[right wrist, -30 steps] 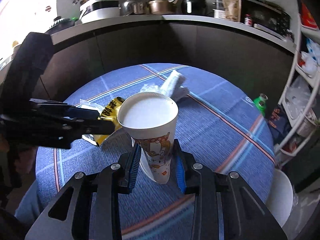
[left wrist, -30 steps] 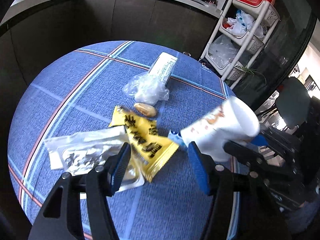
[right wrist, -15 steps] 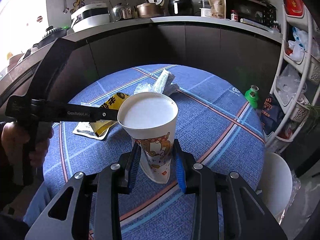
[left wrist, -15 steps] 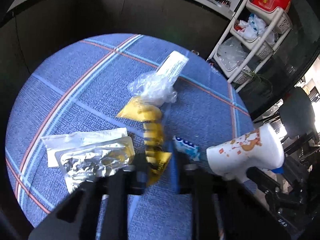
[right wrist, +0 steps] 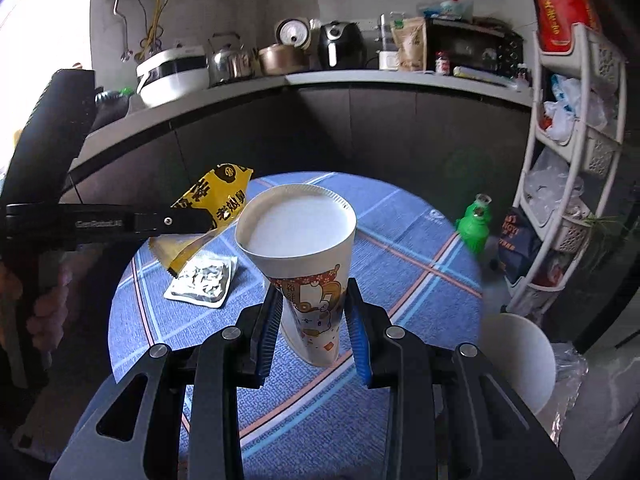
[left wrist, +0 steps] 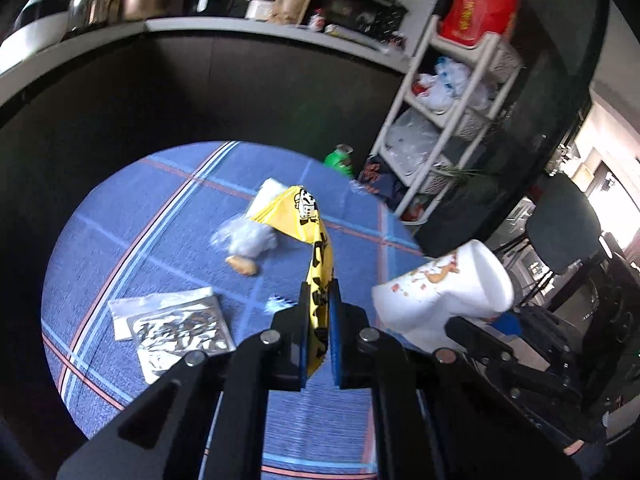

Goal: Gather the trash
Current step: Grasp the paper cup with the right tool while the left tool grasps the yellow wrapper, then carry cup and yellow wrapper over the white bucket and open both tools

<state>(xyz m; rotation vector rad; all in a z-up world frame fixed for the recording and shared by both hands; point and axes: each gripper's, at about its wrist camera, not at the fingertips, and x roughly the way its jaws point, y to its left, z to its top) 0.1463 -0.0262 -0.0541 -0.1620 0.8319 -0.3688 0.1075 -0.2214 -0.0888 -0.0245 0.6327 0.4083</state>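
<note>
The left gripper [left wrist: 320, 332] is clamped on a yellow snack wrapper [left wrist: 316, 248], which hangs clear of the blue plaid tablecloth [left wrist: 168, 216] with most of its length sticking out beyond the fingers. The right gripper [right wrist: 314, 332] is closed around the lower part of a printed paper cup [right wrist: 304, 260], held mouth-up just beside the wrapper and looking empty. Left on the table are a foil pouch [left wrist: 180, 328], a crumpled clear plastic bag [left wrist: 246, 238], a small brown scrap [left wrist: 242, 266] and what seems to be a bit of blue-and-white wrapper [left wrist: 278, 303], partly hidden by the fingers.

The likely next step is feeding the wrapper into the cup. The wrapper is long, stiff and pinched near one end, so it may catch on the rim or spring back out. Pressing it in could also tilt the tapered cup between the right pads or crush its thin wall. A white bin [right wrist: 516, 356] stands by the table.
</note>
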